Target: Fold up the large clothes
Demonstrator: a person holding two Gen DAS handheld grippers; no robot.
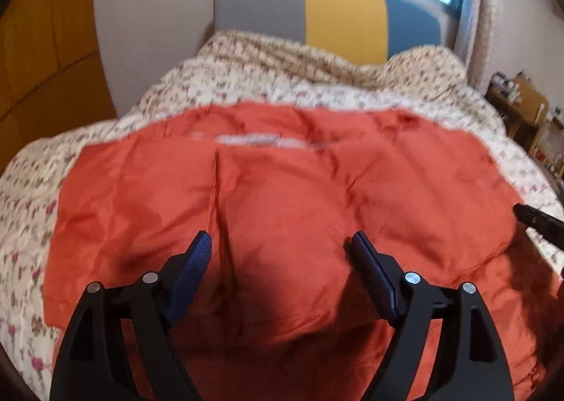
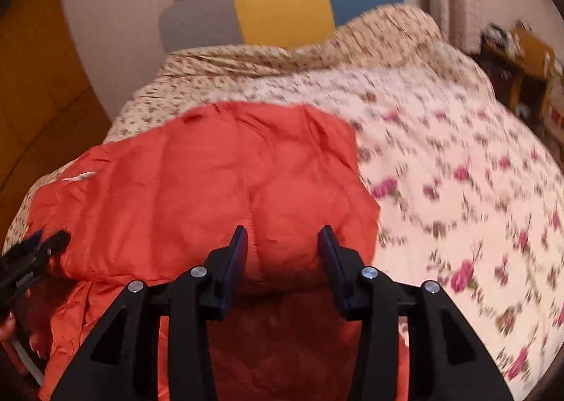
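Observation:
A large puffy orange-red jacket (image 1: 282, 182) lies spread on the floral bed cover, with a pale strip near its far edge. My left gripper (image 1: 280, 242) hovers open above its near middle, holding nothing. In the right wrist view the jacket (image 2: 211, 182) fills the left half, with its right edge folded over. My right gripper (image 2: 282, 235) is open above the jacket's right part, holding nothing. The right gripper's tip (image 1: 535, 221) shows at the right edge of the left wrist view. The left gripper (image 2: 31, 260) shows at the left edge of the right wrist view.
The floral bed cover (image 2: 458, 172) stretches bare to the right of the jacket. A grey, yellow and blue headboard (image 1: 328, 17) stands at the far end under a window. A wooden wardrobe (image 1: 35, 66) is at the left. A cluttered wooden side table (image 1: 521, 108) stands at the far right.

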